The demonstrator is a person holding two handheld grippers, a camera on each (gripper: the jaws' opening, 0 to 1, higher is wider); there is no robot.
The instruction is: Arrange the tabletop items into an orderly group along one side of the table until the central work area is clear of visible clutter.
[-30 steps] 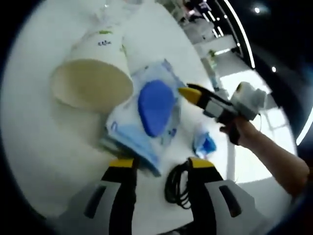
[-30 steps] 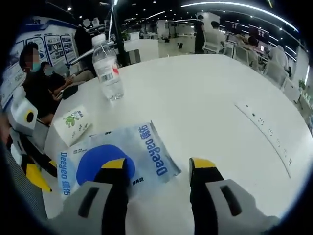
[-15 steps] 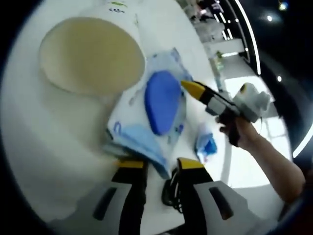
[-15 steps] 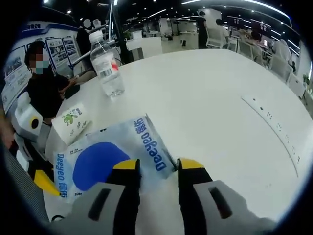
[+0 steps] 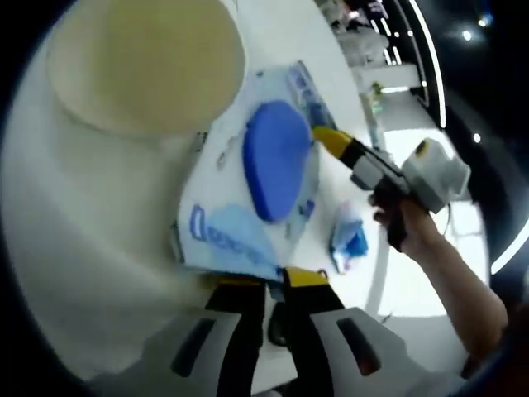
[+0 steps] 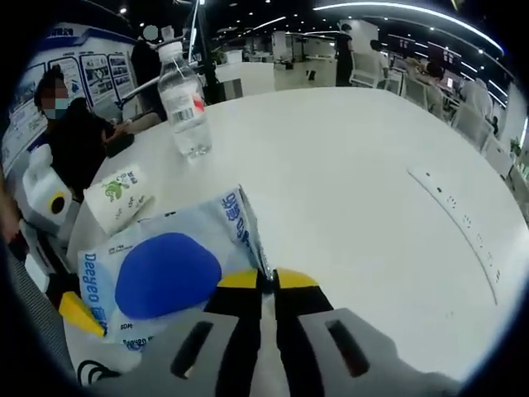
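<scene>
While pinched at opposite edges, soft pale-blue plastic wipes pack with glossy blue oval lid sags crumpled just above white round table. Left gripper nipped tight on one corner; right gripper clamped flat on another edge. Lying beside pack: cream paper cup, mouth toward lens, rim cut off. Farther back: clear ribbed water bottle. Partly hidden behind left jaws: black coiled cable. Small blue-white wrapper, blurred.

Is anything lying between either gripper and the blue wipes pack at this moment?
Nothing visible: the right gripper and the left gripper are each shut on an edge of the wipes pack.
</scene>
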